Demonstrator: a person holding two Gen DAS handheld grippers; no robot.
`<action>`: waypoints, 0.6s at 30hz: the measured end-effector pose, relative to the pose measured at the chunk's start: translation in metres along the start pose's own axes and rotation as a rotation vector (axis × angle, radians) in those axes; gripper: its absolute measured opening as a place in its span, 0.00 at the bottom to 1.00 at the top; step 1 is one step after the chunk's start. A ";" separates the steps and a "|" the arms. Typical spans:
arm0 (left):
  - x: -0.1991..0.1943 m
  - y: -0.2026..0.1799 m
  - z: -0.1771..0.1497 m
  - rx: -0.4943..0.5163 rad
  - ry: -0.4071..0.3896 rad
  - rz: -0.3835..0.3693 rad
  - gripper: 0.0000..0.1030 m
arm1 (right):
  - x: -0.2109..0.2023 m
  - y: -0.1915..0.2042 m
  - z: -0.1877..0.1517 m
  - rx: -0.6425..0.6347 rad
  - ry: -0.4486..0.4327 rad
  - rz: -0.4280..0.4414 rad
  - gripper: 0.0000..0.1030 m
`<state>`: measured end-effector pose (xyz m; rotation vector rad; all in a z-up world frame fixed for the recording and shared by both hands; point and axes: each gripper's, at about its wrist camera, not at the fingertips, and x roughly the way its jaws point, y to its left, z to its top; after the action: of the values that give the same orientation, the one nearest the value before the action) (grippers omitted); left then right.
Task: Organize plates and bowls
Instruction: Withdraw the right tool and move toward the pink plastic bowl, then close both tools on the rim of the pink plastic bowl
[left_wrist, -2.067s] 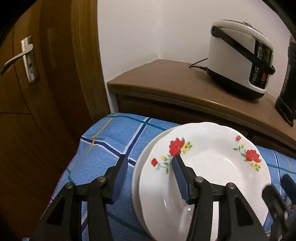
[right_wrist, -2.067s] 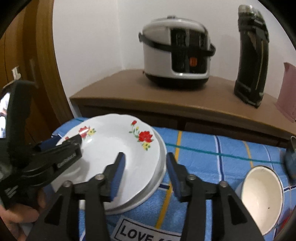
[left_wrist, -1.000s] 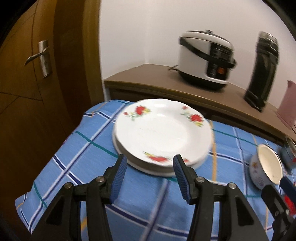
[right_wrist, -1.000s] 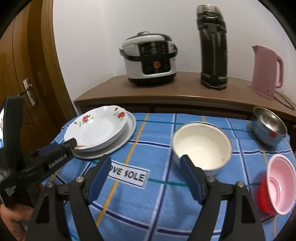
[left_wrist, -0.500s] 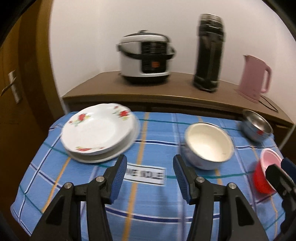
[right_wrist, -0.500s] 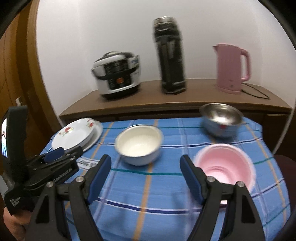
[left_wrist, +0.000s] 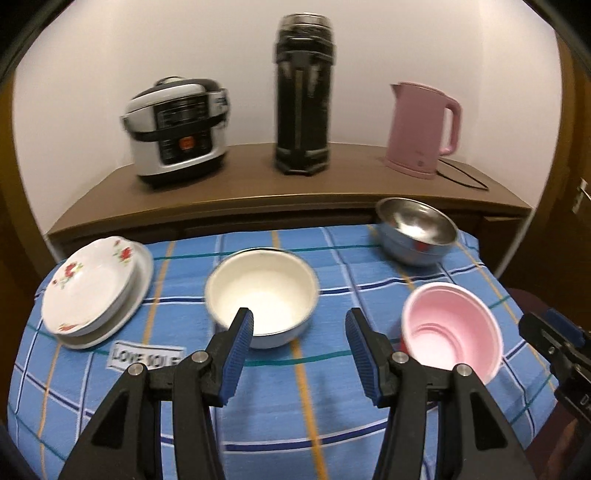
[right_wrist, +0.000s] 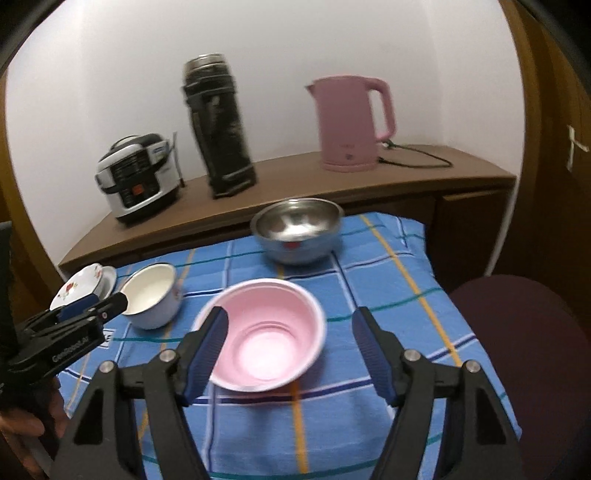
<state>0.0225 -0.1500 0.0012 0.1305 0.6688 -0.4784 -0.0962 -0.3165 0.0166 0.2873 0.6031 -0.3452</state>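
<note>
- Nearest us, our left gripper (left_wrist: 299, 328) hangs over the blue checked tablecloth (left_wrist: 332, 417) with its jaws spread fairly wide and nothing between them.
- Our right gripper (right_wrist: 290, 328) also holds nothing; its jaws are closing, and the pink bowl (right_wrist: 264, 338) lies on the cloth beyond the tips, apart from both pads.
- Just past the left gripper's tips stands the white enamel bowl (left_wrist: 262, 291), upright and empty; in the left wrist view the pink bowl sits to its right, with something red under its near edge.
- At the cloth's left edge, the flowered plate (left_wrist: 86, 286) rests on a plain white plate (left_wrist: 142, 275), well apart from the bowls.
- Farther back on the right, the steel bowl (left_wrist: 415, 230) stands near the cloth's far edge.
- Behind the table, a wooden sideboard (left_wrist: 258, 192) carries a rice cooker (left_wrist: 177, 129), a tall black flask (left_wrist: 303, 94) and a pink kettle (left_wrist: 421, 129) against the white wall.
</note>
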 end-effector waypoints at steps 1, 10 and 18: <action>0.002 -0.005 0.001 0.008 0.007 -0.013 0.53 | 0.001 -0.007 0.000 0.018 0.008 0.004 0.66; 0.023 -0.044 0.006 0.077 0.058 -0.029 0.53 | 0.022 -0.028 -0.002 0.050 0.102 0.046 0.50; 0.037 -0.061 0.009 0.111 0.082 -0.013 0.53 | 0.035 -0.033 -0.002 0.070 0.128 0.053 0.33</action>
<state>0.0248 -0.2204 -0.0129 0.2510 0.7236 -0.5251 -0.0836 -0.3538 -0.0113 0.3940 0.7087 -0.2985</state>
